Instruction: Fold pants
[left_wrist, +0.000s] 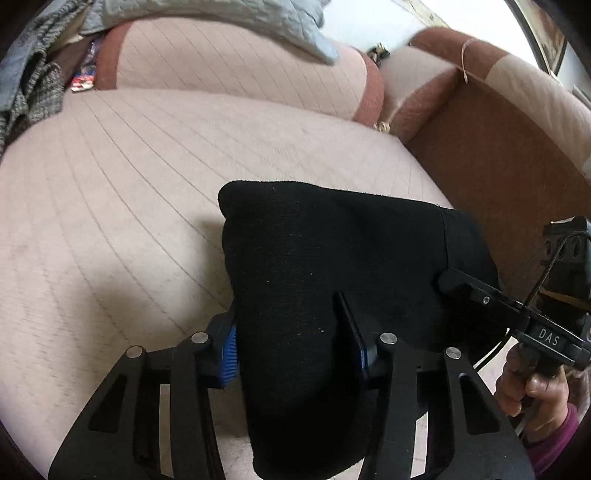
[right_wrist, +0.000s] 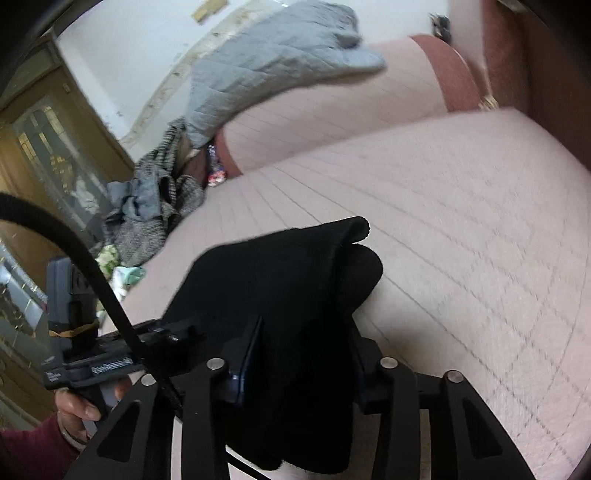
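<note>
The black, soft knitted pants (left_wrist: 332, 280), already doubled into a thick bundle, lie near the front of the pale pink quilted sofa seat (left_wrist: 110, 177) and hang partly over its edge. The left gripper (left_wrist: 295, 343) has its jaws clamped on one end of the bundle, blue pads pressing the cloth from both sides. The right gripper (right_wrist: 306, 354) is clamped on the other end in the same way, its folded layers bulging past the fingertips.

The step in hand looks like a late fold or the carrying of the folded bundle. The next move probably calls for both hands to travel together, lay the cloth flat on the seat and let go without dragging the layers apart.

A grey quilted blanket (right_wrist: 273, 62) is draped over the backrest, and a heap of grey clothes (right_wrist: 155, 206) sits at the seat's far end, well apart; neither blocks the way.
</note>
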